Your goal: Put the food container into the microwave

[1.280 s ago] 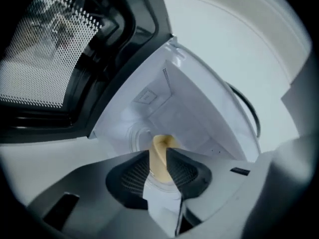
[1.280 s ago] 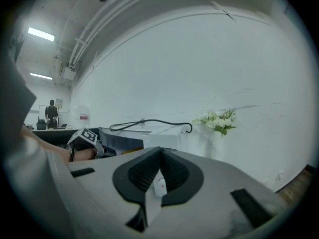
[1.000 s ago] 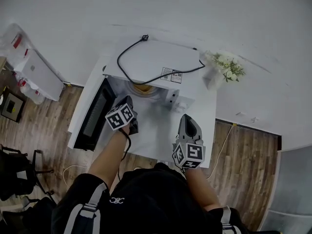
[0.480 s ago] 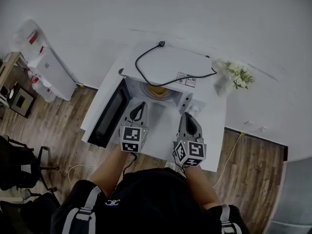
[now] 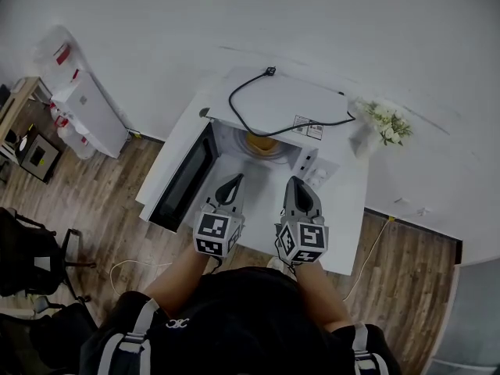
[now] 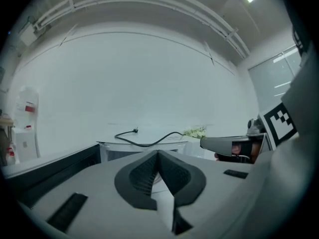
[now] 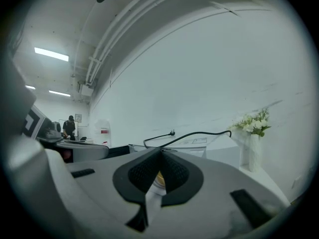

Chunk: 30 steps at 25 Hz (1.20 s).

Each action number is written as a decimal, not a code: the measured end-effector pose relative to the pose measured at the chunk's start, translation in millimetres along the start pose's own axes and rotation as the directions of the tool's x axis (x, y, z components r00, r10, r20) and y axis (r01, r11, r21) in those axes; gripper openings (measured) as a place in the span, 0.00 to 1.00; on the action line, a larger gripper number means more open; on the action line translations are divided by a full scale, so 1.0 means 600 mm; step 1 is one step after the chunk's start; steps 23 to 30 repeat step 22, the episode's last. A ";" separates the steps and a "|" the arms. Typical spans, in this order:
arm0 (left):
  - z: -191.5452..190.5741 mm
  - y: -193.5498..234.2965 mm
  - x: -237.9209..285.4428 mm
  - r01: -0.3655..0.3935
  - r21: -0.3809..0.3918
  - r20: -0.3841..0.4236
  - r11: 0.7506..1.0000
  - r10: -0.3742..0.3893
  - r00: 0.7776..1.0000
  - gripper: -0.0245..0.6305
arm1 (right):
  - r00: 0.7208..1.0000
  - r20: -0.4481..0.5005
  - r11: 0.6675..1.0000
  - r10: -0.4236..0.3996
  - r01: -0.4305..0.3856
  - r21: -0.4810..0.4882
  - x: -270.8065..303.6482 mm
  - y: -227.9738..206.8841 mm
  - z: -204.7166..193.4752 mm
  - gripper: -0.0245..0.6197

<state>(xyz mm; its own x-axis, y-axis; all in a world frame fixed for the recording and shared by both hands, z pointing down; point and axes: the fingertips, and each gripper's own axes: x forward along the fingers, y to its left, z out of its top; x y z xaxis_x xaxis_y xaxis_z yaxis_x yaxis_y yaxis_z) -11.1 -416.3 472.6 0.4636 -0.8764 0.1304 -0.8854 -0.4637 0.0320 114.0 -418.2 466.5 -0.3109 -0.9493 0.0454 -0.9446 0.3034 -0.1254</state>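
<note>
The white microwave point(image 5: 285, 104) stands on a white table with its door point(image 5: 183, 182) swung open to the left. Inside, on the turntable, sits the yellowish food container point(image 5: 262, 143); a sliver of it shows past the right jaws point(image 7: 158, 179). My left gripper point(image 5: 233, 182) and right gripper point(image 5: 299, 184) hover side by side in front of the opening, both pointing at it. Both are shut with nothing between the pads. In the left gripper view the jaws point(image 6: 158, 156) meet, and the right gripper point(image 6: 227, 143) shows beside them.
A black power cable point(image 5: 258, 108) lies coiled on the microwave's top. A white vase of flowers point(image 5: 383, 123) stands to its right on the table point(image 5: 348, 237). A white appliance point(image 5: 86, 112) and a black chair point(image 5: 31, 248) stand on the wooden floor at the left.
My left gripper has swung away from the open door, risen and rolled upright, ending beside the right gripper. The right gripper shifted slightly. The container stays inside.
</note>
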 end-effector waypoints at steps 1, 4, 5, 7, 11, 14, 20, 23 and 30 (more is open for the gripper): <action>-0.003 0.006 0.000 -0.007 -0.017 -0.004 1.000 0.007 1.000 0.04 | 1.000 -0.003 1.000 0.001 -0.001 -0.001 -0.001 0.003 -0.002 0.04; -0.009 0.020 -0.006 -0.022 -0.035 -0.014 0.999 0.022 1.000 0.04 | 1.000 -0.013 1.000 0.001 -0.001 0.002 -0.006 0.009 -0.009 0.04; -0.011 0.023 -0.008 -0.024 -0.038 -0.015 0.999 0.024 1.000 0.04 | 1.000 -0.017 1.000 -0.002 0.002 0.003 -0.008 0.010 -0.011 0.04; -0.015 0.026 -0.010 -0.026 -0.039 -0.018 0.999 0.025 1.000 0.04 | 1.000 -0.022 1.000 -0.007 0.007 0.005 -0.011 0.011 -0.014 0.04; -0.028 0.029 -0.011 -0.031 -0.038 -0.034 0.999 0.030 0.999 0.04 | 1.000 -0.027 1.000 -0.012 0.013 0.005 -0.015 0.012 -0.018 0.04; -0.035 0.027 -0.012 -0.026 -0.033 -0.043 0.999 0.025 0.999 0.04 | 0.999 -0.033 1.000 -0.013 0.013 0.004 -0.016 0.014 -0.022 0.04; -0.031 0.023 -0.012 -0.022 -0.045 -0.019 0.999 0.021 1.000 0.04 | 0.999 -0.042 1.000 -0.008 0.008 -0.001 -0.013 0.018 -0.026 0.04; -0.029 0.023 -0.009 -0.019 -0.060 -0.012 0.998 0.018 1.000 0.04 | 0.999 -0.046 1.000 -0.005 0.005 -0.003 -0.010 0.021 -0.028 0.04; -0.029 0.023 -0.009 -0.019 -0.060 -0.012 0.998 0.018 1.000 0.04 | 0.999 -0.046 1.000 -0.005 0.005 -0.003 -0.010 0.021 -0.028 0.04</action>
